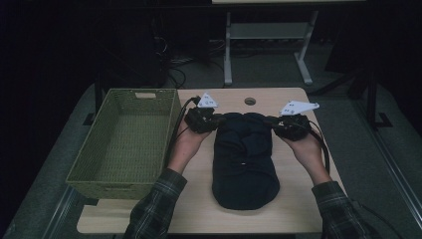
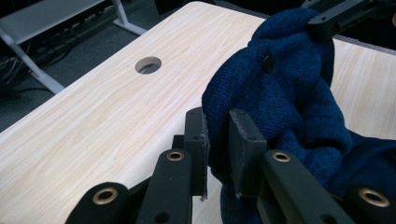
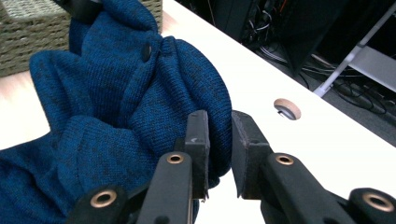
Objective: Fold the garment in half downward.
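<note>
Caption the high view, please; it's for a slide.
Left gripper and right gripper pinch a dark blue knitted garment on a pale wooden table.

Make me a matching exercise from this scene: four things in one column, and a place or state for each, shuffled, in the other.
Things:
1. blue knitted garment
2. green woven basket
3. left gripper
4. round hole

Places or states:
A. at the left edge of the table, nothing inside
B. in the tabletop near the far edge, beyond the garment
C. lying folded in the middle of the table
D. jaws clamped on a fold at the garment's far left corner

Pairs: 1-C, 2-A, 3-D, 4-B
</note>
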Demonstrator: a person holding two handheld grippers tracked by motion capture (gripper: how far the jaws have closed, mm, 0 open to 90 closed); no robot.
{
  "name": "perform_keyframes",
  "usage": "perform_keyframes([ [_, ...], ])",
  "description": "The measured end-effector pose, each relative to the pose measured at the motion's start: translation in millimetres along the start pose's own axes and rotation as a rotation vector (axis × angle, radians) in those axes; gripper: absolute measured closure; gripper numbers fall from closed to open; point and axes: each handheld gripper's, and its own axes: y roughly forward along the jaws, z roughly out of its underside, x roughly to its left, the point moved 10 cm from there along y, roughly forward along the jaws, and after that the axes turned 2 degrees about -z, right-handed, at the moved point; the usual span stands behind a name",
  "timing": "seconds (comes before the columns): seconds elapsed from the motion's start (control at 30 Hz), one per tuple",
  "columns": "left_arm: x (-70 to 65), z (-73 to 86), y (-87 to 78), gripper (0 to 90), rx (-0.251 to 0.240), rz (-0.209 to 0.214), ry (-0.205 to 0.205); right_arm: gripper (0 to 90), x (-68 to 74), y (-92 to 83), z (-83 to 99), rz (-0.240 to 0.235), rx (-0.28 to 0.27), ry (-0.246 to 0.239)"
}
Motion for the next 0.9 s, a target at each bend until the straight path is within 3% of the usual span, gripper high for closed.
perform_keyframes([
  [0.17, 5.9, -7.2, -1.8, 78.5, -0.01, -0.008, -0.007, 78.0, -0.2, -2.8, -7.5, 0.022, -0.02, -0.017],
  [0.3, 0.5, -8.3, -7.6, 78.4, -0.011, 0.009, -0.011, 77.4, 0.3, -7.1, -12.6, 0.013, -0.024, -0.013],
  [0.43, -11.1, -2.7, -15.4, 77.8, -0.009, 0.043, -0.028, 76.7, 8.4, -12.7, -4.6, -0.014, -0.021, -0.003],
  [0.6, -26.8, 5.1, -23.4, 77.2, 0.004, 0.056, -0.002, 76.2, 21.7, -20.6, 5.1, -0.029, -0.014, -0.007],
  [0.9, -50.7, 19.9, -36.2, 76.4, 0.002, 0.099, -0.008, 75.7, 40.3, -34.1, 20.4, -0.057, -0.023, -0.015],
])
